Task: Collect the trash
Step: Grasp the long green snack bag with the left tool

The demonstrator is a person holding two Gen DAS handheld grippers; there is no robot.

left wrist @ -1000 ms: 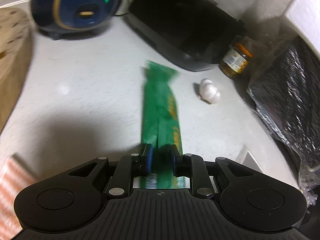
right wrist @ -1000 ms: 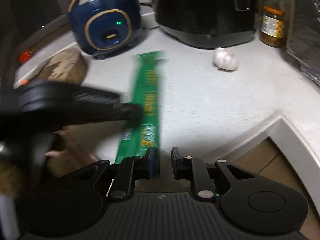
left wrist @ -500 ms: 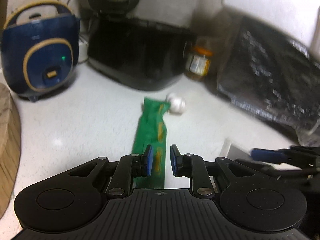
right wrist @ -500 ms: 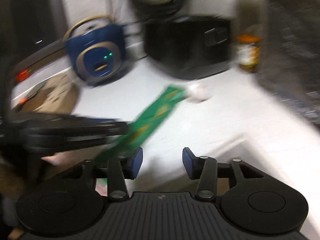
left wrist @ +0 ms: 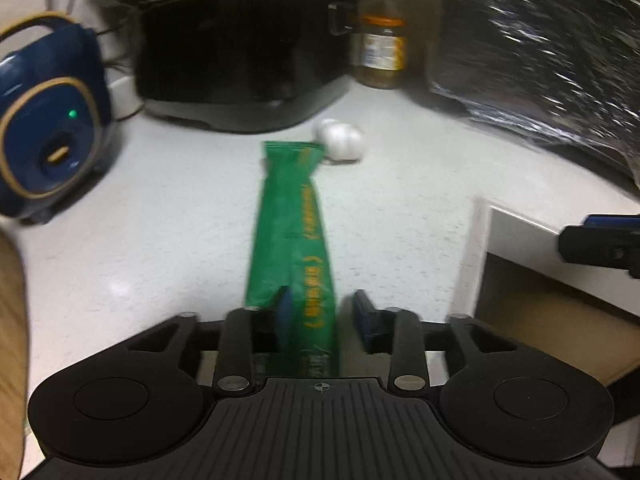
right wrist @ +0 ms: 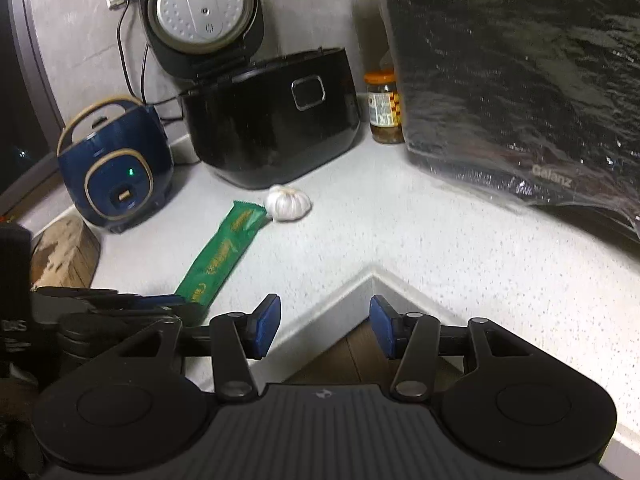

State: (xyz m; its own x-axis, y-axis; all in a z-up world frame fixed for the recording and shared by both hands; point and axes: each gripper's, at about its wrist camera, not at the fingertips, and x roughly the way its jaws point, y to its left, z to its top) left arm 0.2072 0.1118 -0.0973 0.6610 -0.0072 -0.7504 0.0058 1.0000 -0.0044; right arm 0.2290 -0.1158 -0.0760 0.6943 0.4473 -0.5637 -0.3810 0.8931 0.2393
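Green plastic wrapper (left wrist: 292,236), long and flat, lies on the speckled white worktop (left wrist: 180,220), its far end just beside the white garlic bulb (left wrist: 340,142). Your left hand-held gripper (left wrist: 320,318) is opening: the near end of the wrapper sits between the blue pads, the right pad clear of it. Your right hand-held gripper (right wrist: 325,326) is also opening, nothing between its pads, above the worktop's edge.

Left claw (left wrist: 322,314) and right claw (right wrist: 325,326), jaws opening, both angled downward
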